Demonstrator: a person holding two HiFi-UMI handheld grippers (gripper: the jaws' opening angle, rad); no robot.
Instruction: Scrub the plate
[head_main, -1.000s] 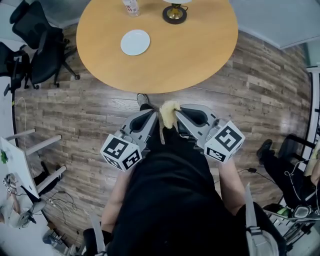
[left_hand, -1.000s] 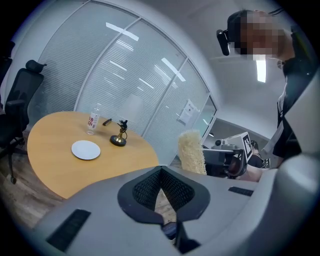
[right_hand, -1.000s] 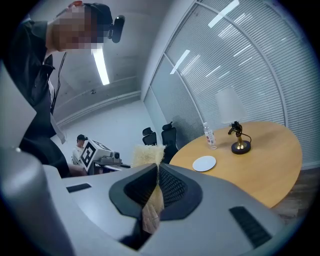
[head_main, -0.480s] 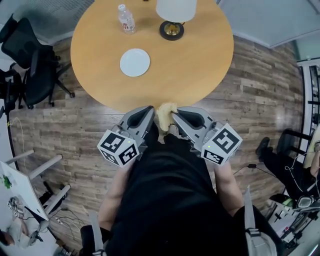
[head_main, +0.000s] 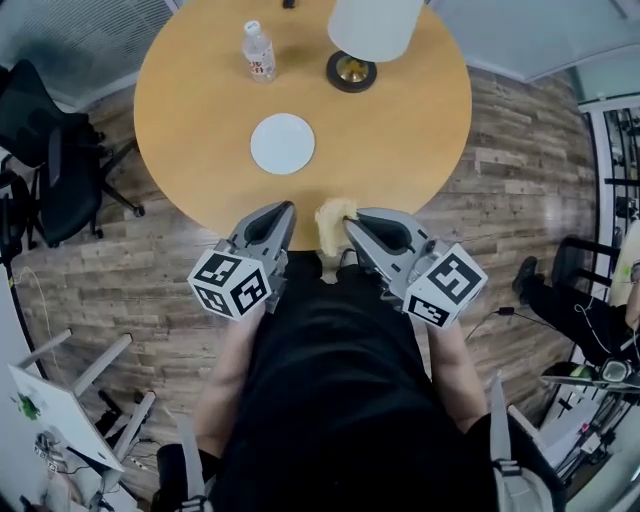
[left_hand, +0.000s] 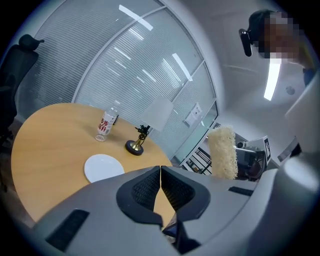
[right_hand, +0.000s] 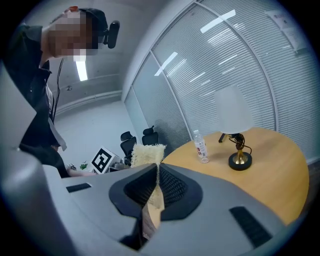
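Note:
The white plate (head_main: 282, 143) lies empty on the round wooden table (head_main: 400, 150), a little in from its near edge; the left gripper view shows this plate (left_hand: 103, 167) too. My left gripper (head_main: 283, 210) hovers at the table's near edge, below the plate, its jaws shut and empty (left_hand: 160, 168). Beside it, my right gripper (head_main: 349, 220) is shut on a pale yellow scrubber (head_main: 334, 222). The scrubber (right_hand: 146, 154) sticks up from between that gripper's jaws (right_hand: 156, 169), and the scrubber (left_hand: 222, 152) also shows at the right of the left gripper view.
A water bottle (head_main: 259, 50) and a lamp with a brass base (head_main: 351, 72) stand at the table's far side. Black office chairs (head_main: 55, 150) stand to the left on the wood floor. Equipment and cables sit at the right edge (head_main: 590, 330).
The table and plate have come closer in the head view. Both grippers now reach the table's near edge, with the scrubber still held in the right one.

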